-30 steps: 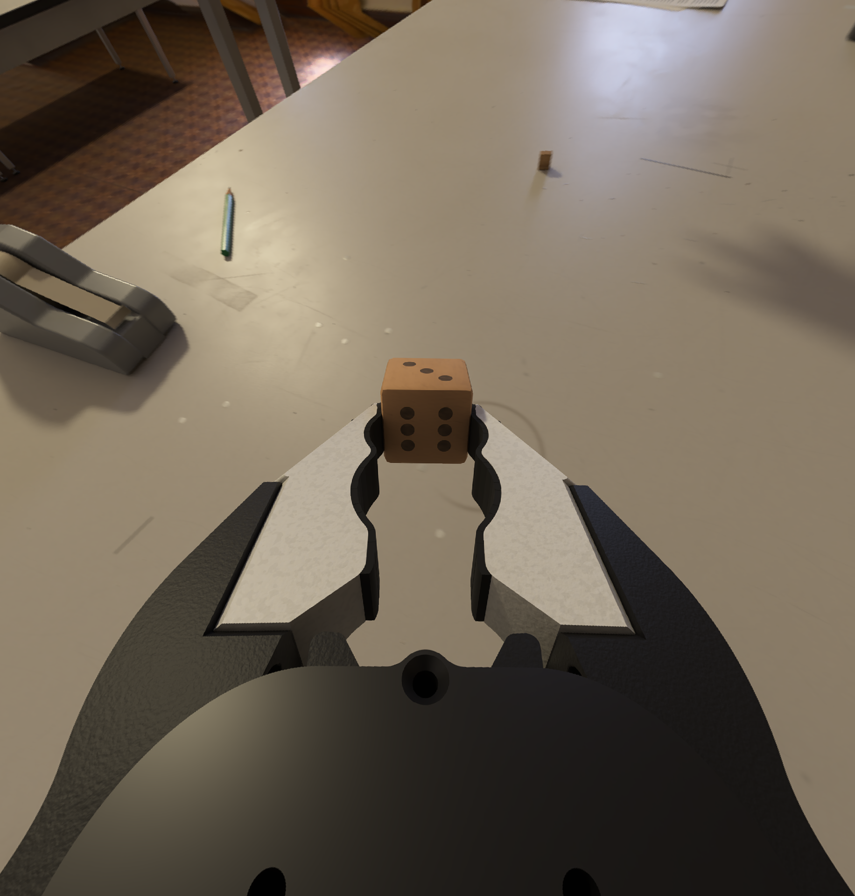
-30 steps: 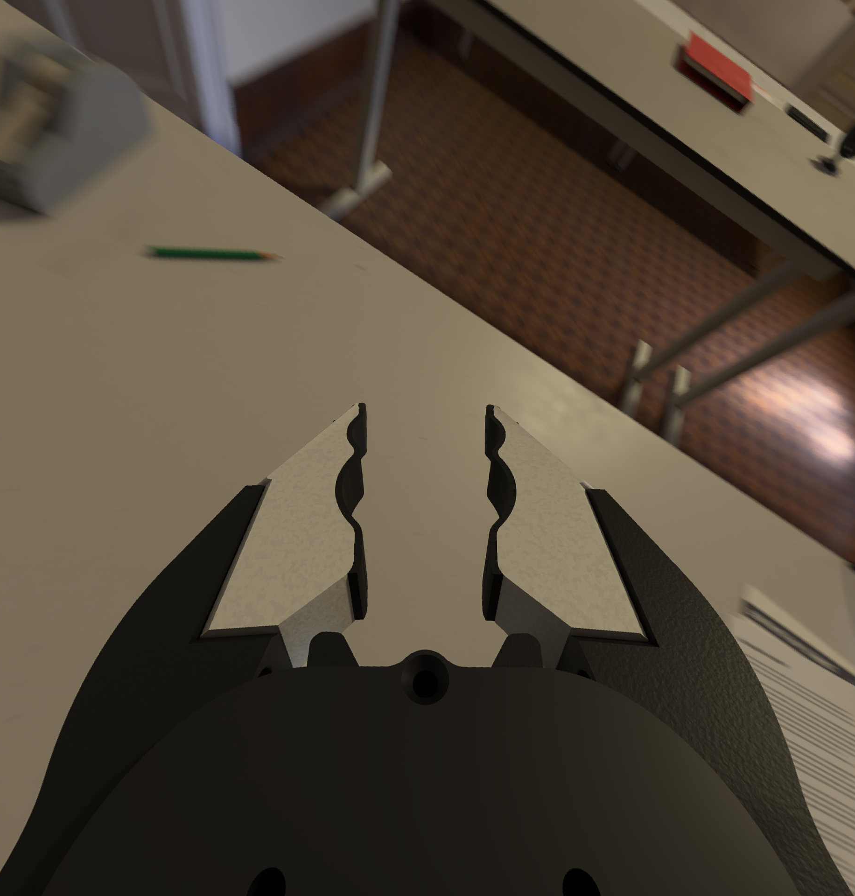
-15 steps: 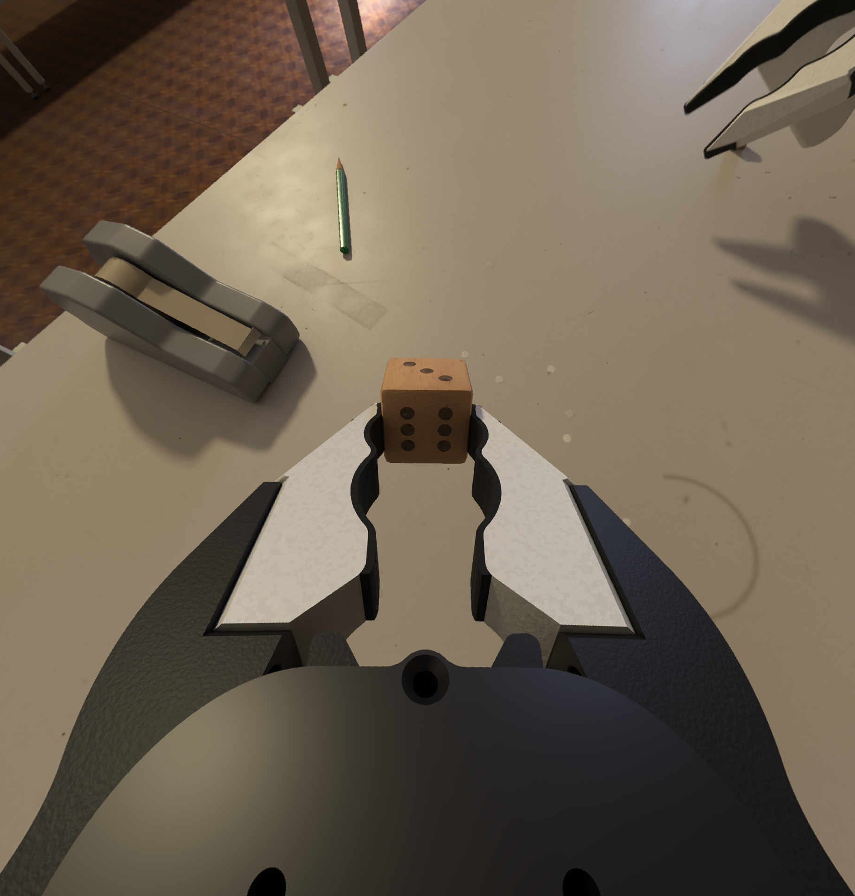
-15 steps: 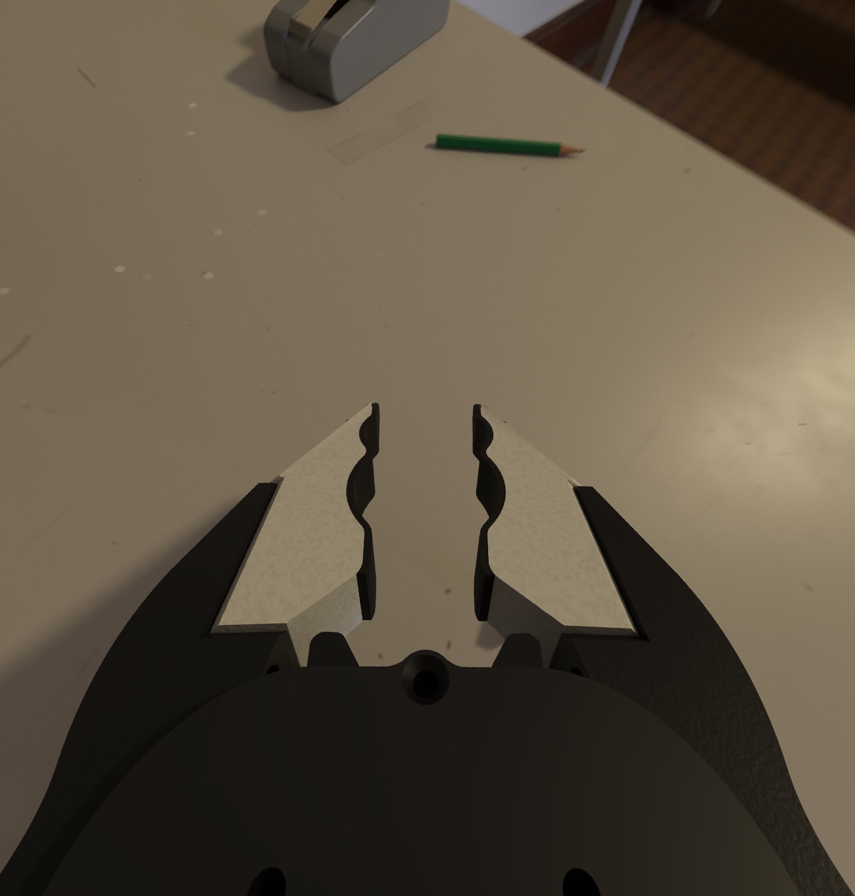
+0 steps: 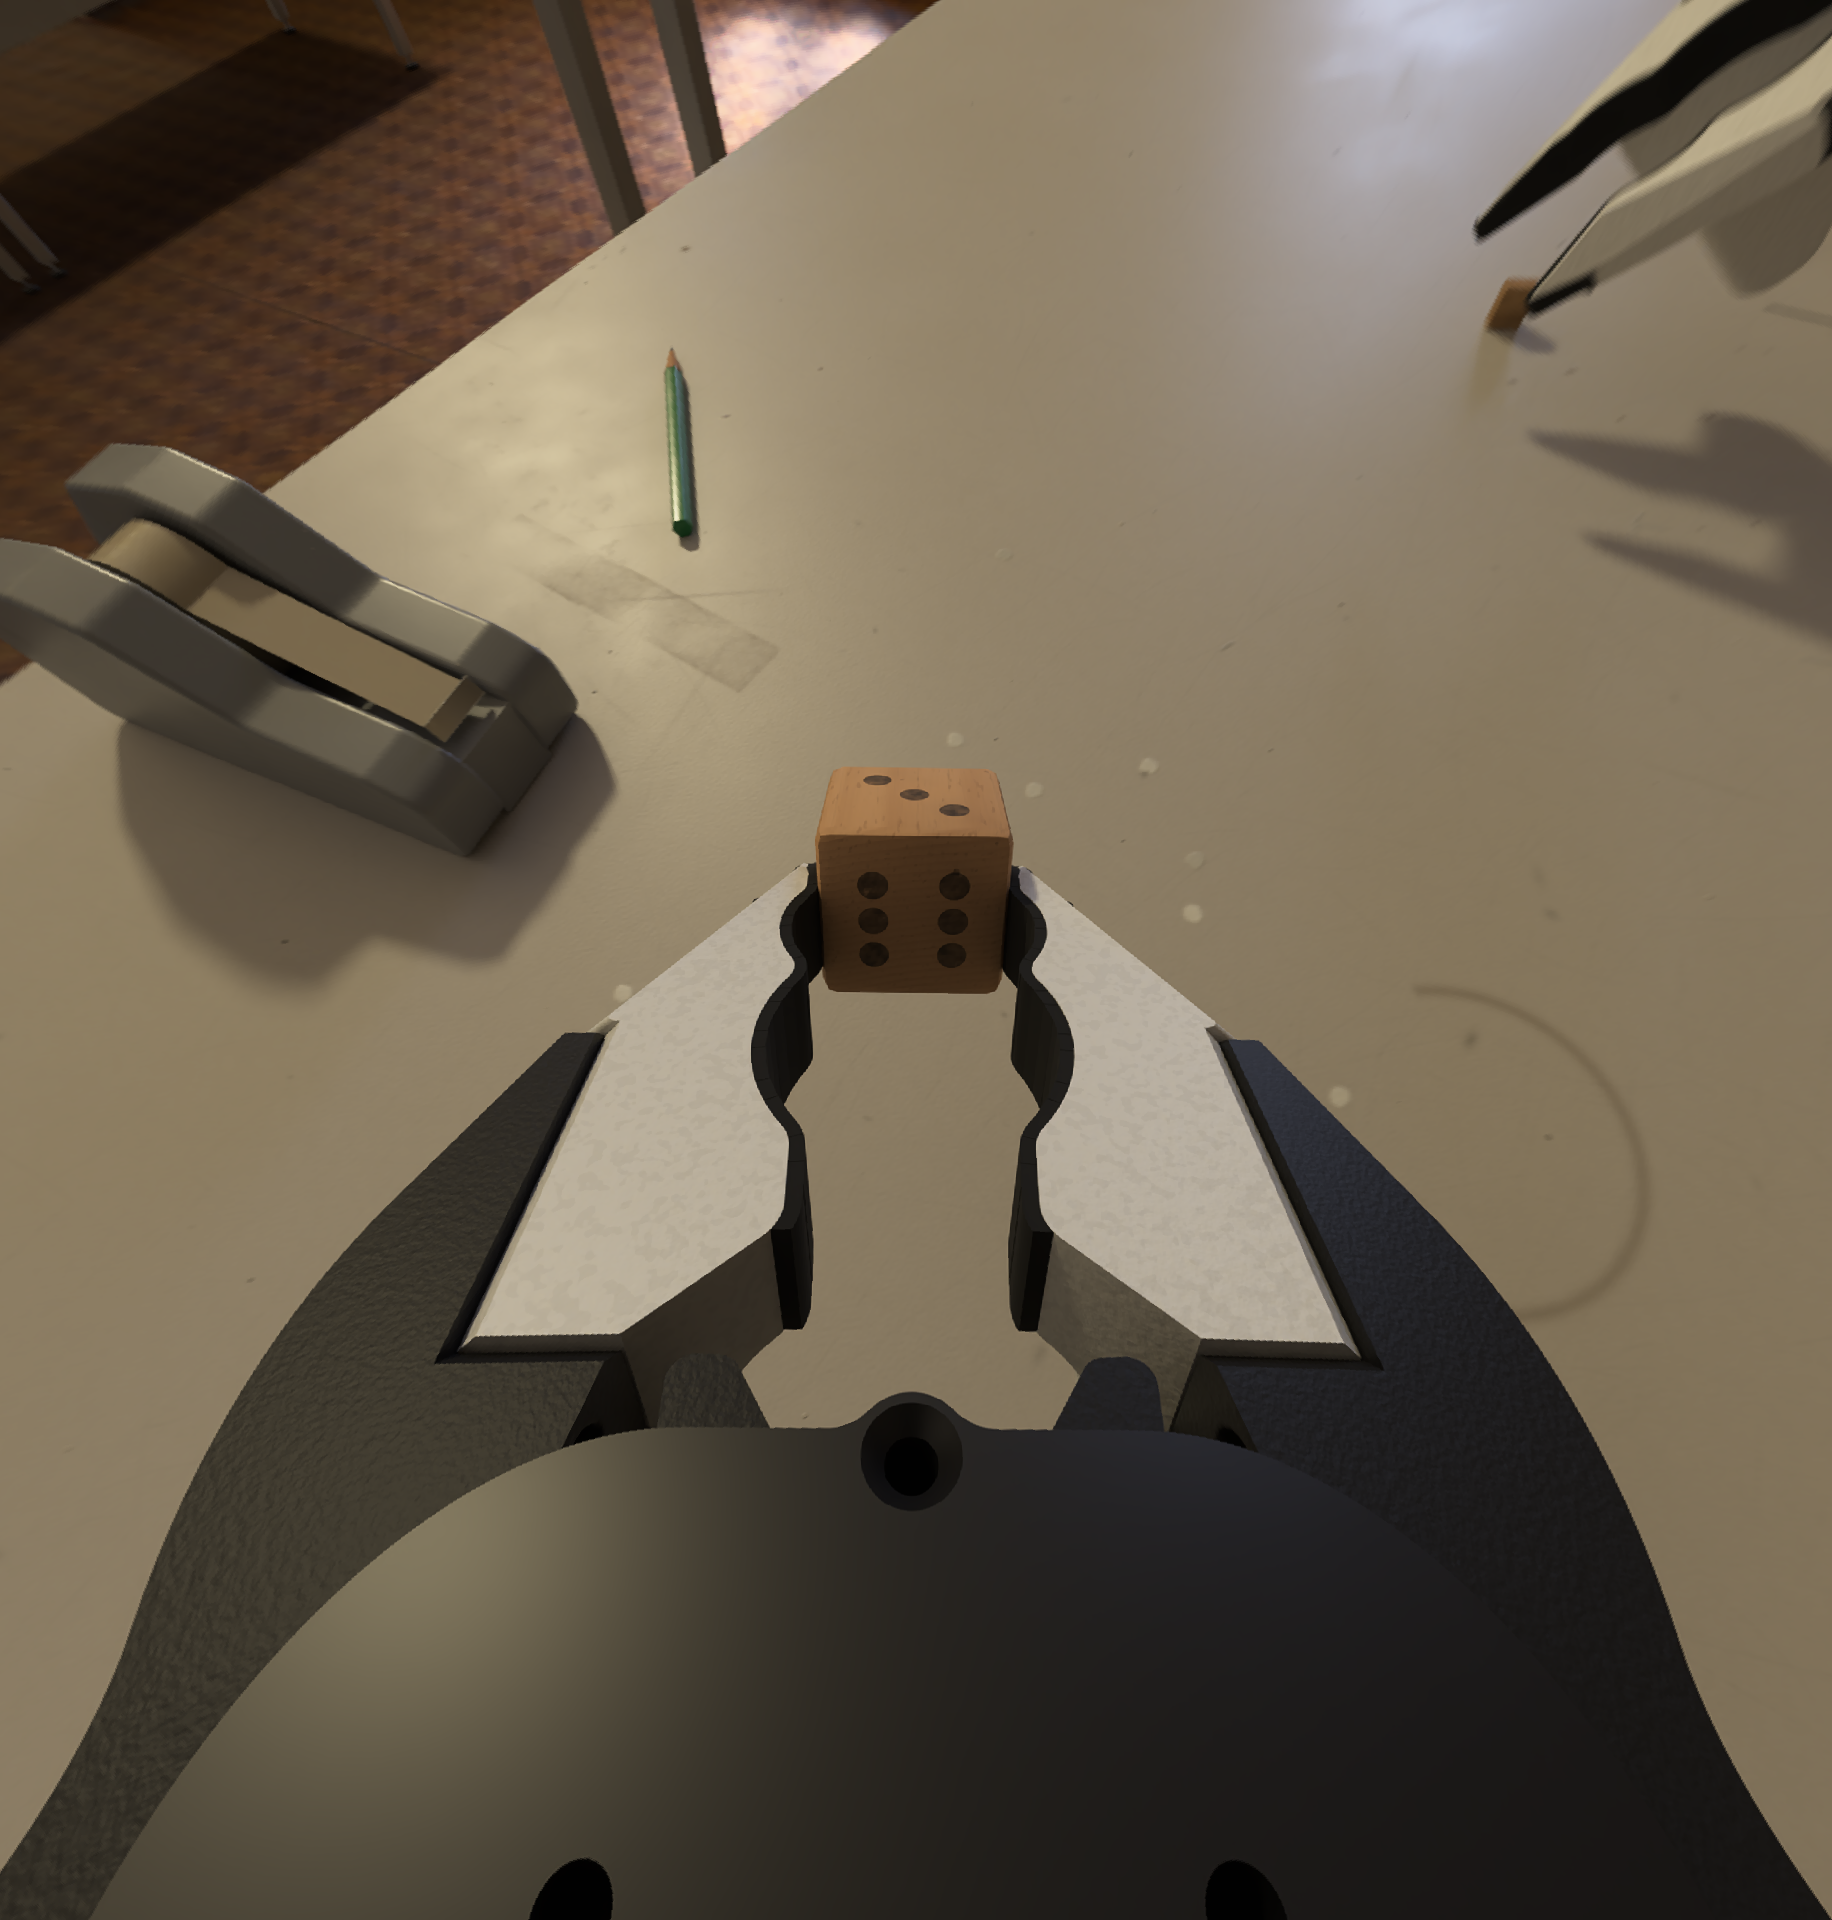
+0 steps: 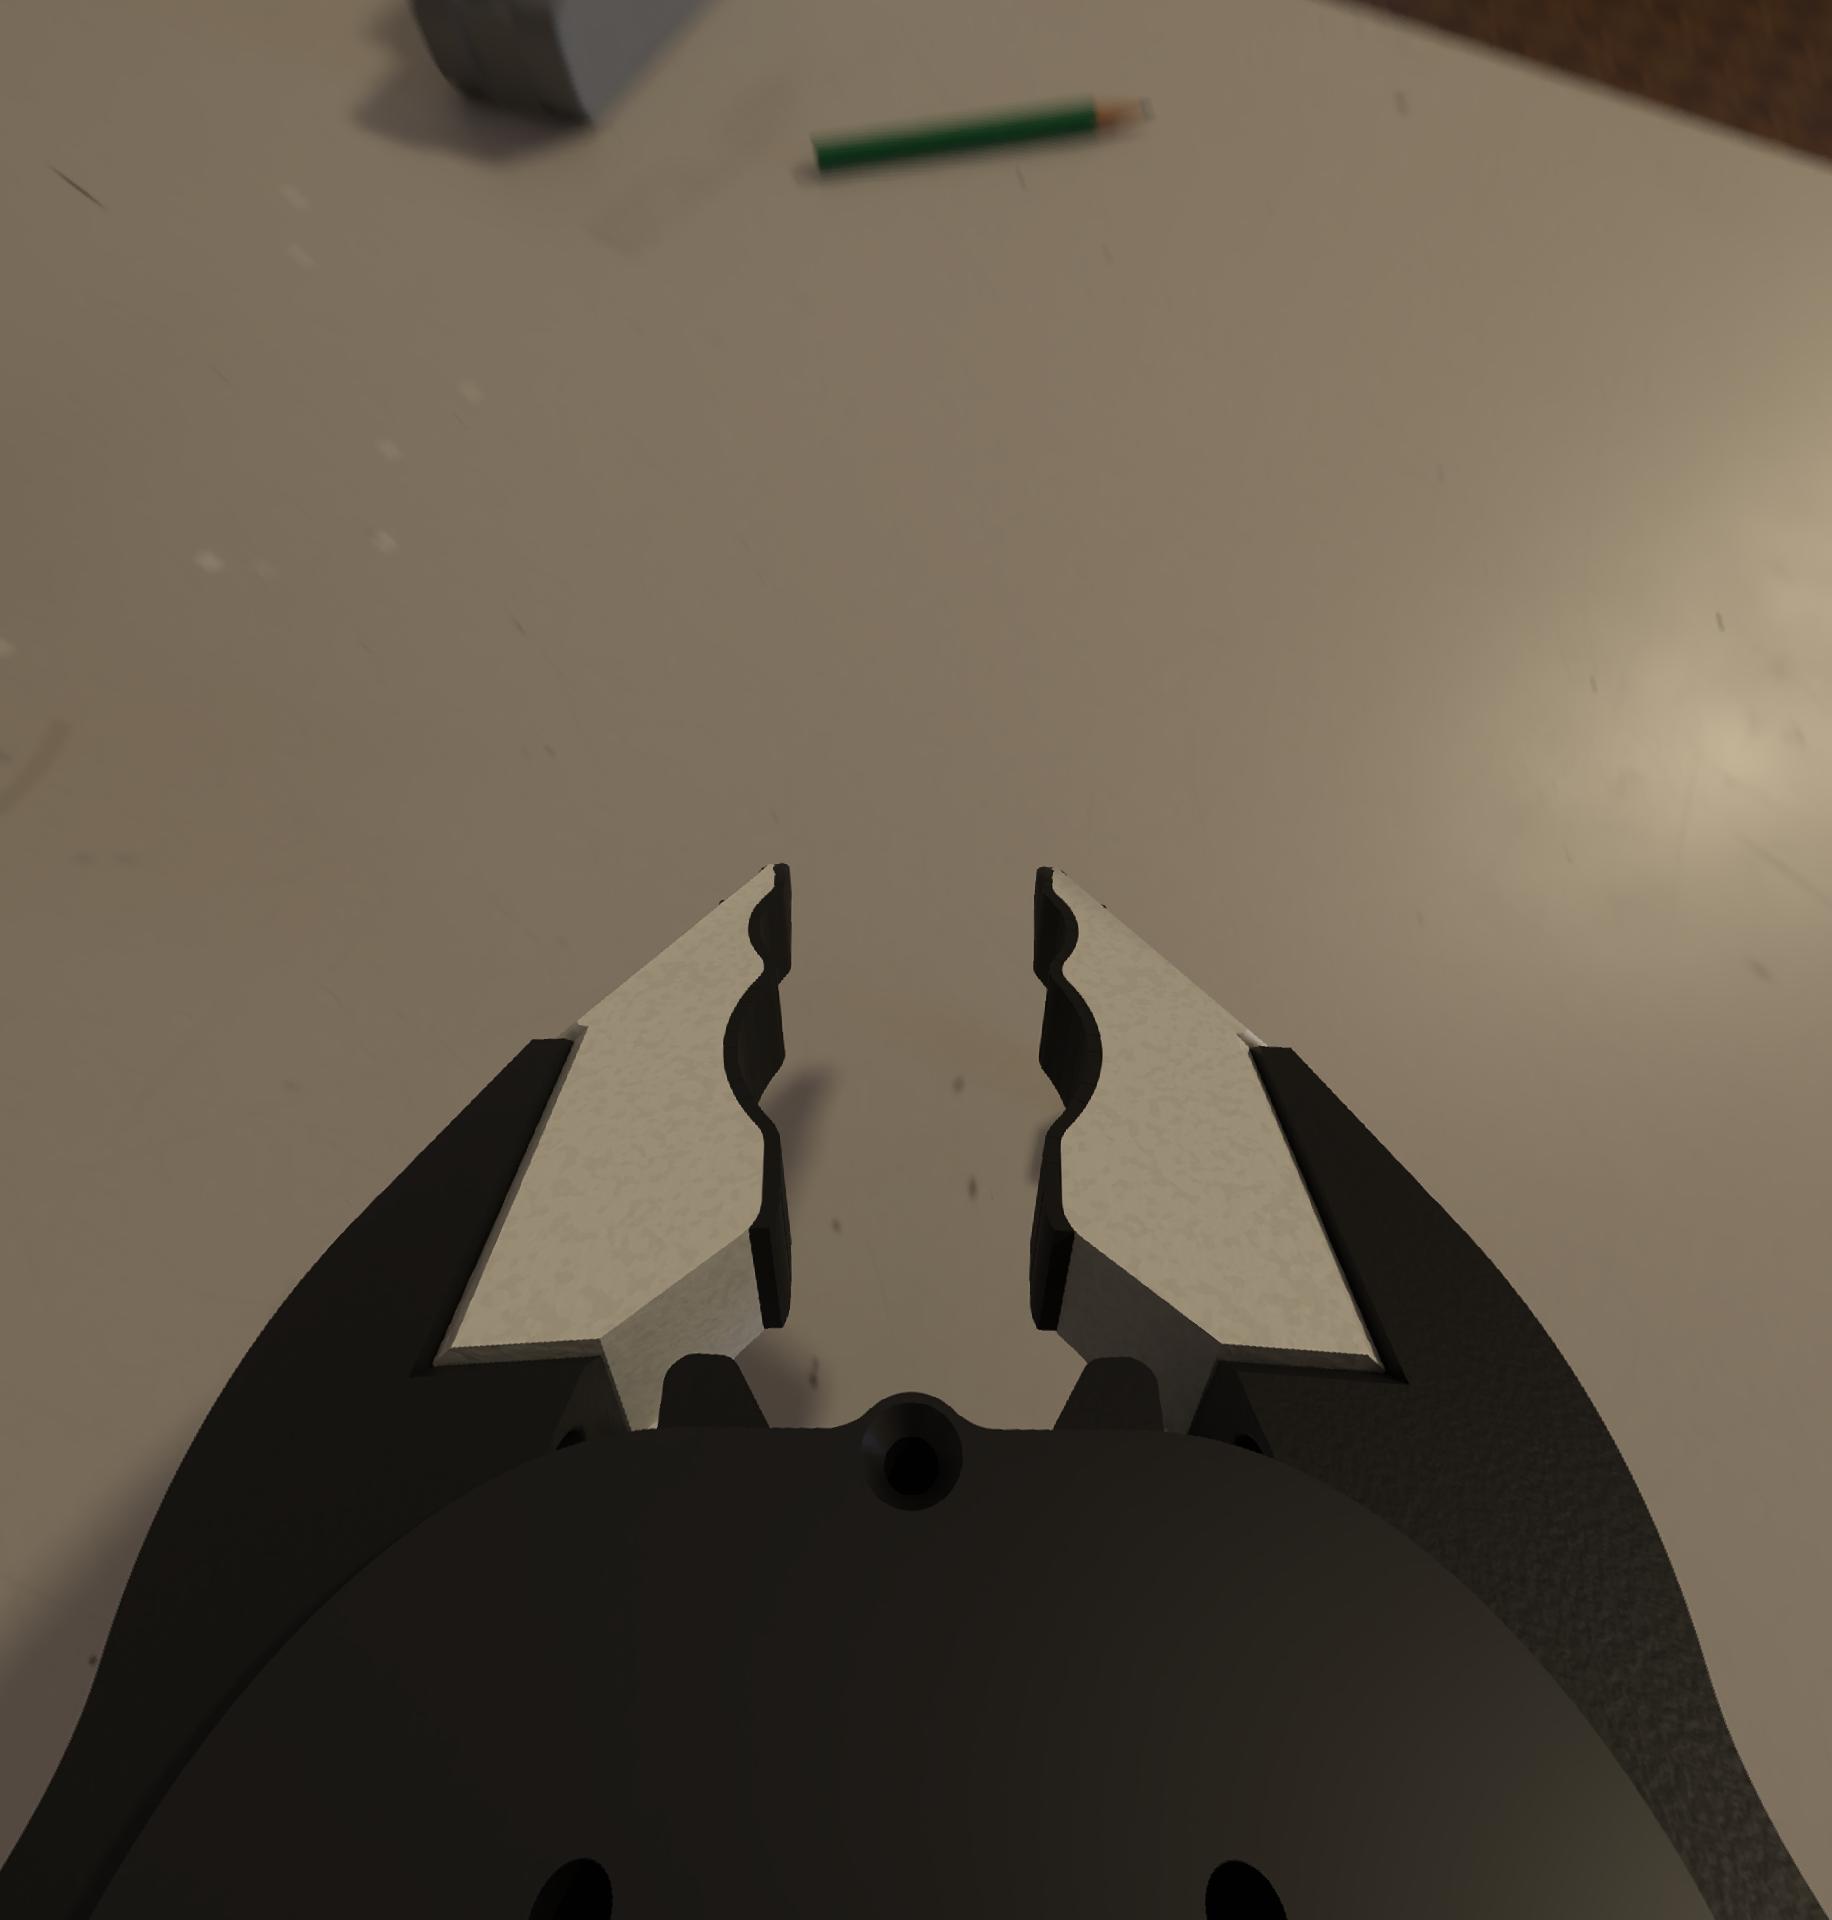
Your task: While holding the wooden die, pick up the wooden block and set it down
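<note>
Left claw (image 5: 912,925) is squeezing a small brown wooden die with black dots (image 5: 912,883) between its two pale fingertips. One fingertip presses on each side of the die. The face with six dots looks back at the camera, and the face with three dots is on top. The die is held up above the big pale beige worktop (image 5: 1151,540).

Right claw (image 6: 912,883) has its two fingers spread apart with nothing between them. Only bare worktop (image 6: 995,520) shows in the gap. In the left wrist view, the right claw (image 5: 1535,270) hangs at the far right, with its tips pointing down. A tiny light brown wooden block (image 5: 1509,304) sits on the worktop there. One dark tip of the right claw is just beside the block, and I cannot tell if it touches.

To the left of the die, a grey tape holder with a roll of pale tape (image 5: 268,665) stands on the worktop. A green pencil with a sharp point (image 5: 679,447) lies flat near it, close to the worktop's edge. In the right wrist view, the pencil (image 6: 979,133) lies far ahead, and a bit of the tape holder (image 6: 548,47) peeks in at the top.
</note>
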You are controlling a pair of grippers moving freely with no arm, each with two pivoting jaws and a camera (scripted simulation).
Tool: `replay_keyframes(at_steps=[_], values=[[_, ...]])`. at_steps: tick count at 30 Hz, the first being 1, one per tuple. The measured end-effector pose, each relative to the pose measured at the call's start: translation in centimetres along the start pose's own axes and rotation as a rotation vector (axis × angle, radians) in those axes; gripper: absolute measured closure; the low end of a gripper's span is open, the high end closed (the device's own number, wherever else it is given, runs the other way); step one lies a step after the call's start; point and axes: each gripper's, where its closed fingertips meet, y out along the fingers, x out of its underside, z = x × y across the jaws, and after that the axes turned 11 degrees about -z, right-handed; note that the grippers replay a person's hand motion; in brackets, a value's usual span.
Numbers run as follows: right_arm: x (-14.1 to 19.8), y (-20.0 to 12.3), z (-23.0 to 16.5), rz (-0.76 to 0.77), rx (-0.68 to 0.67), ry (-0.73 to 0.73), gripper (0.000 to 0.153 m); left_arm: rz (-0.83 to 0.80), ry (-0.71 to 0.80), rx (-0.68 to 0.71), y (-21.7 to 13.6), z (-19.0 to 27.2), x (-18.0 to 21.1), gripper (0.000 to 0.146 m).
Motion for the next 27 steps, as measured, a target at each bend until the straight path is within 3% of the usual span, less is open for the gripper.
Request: replay_keyframes(at_steps=[4, 8, 16, 22, 24, 27], values=[[3.0, -0.3, 0.7, -0.093, 0.052, 0.015, 0.113, 0.025, -0.036, 0.040, -0.3, 0.3, -0.4, 0.112], [5.1, -1.4, 3.6, -0.113, 0.266, 0.021, 0.129, 0.022, -0.028, 0.026, -0.3, 0.3, -0.4, 0.112], [5.1, 0.6, 4.8, -0.141, 0.245, 0.096, 0.134, 0.024, -0.026, 0.036, -0.4, 0.5, -0.6, 0.112], [5.3, 0.3, 4.8, -0.169, 0.255, 0.090, 0.146, 0.039, -0.037, 0.045, -0.7, 0.5, -0.8, 0.112], [3.8, -1.0, 2.3, -0.098, 0.188, 0.034, 0.145, 0.041, -0.033, 0.040, -0.8, 0.5, -0.9, 0.112], [2.7, -2.9, -7.0, -0.015, -0.138, -0.229, 0.146, 0.046, -0.026, 0.022, -1.1, 0.2, -0.9, 0.112]])
